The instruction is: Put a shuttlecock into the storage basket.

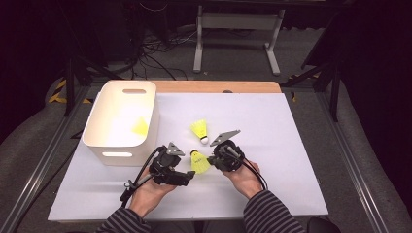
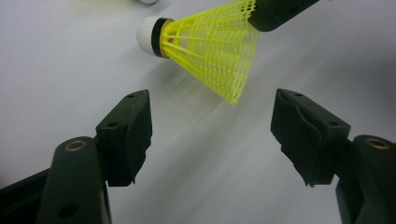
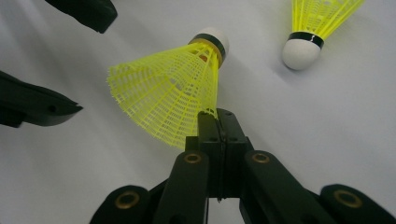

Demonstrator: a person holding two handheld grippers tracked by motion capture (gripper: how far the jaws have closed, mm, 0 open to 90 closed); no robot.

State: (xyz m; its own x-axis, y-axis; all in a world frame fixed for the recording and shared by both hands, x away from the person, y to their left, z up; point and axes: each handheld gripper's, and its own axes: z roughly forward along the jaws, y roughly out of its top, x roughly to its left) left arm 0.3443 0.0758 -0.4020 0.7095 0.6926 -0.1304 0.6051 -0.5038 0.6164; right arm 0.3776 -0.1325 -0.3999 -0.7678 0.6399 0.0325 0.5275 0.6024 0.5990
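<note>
The right gripper (image 3: 217,114) pinched the skirt rim of the shuttlecock (image 1: 199,162) just above the table (image 1: 291,160). The left gripper (image 2: 212,126) stood released close before it. A sound handover needed those jaws centred around the skirt before clamping. Beyond lay a second shuttlecock (image 1: 199,129) and the bin (image 1: 121,121).

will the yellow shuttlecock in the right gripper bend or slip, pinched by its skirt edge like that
Probably flexes: the shuttlecock has a thin open-mesh skirt. The right gripper pinches only its rim, so it may pivot. It looks light, and set down, its round cork would likely roll.
</note>
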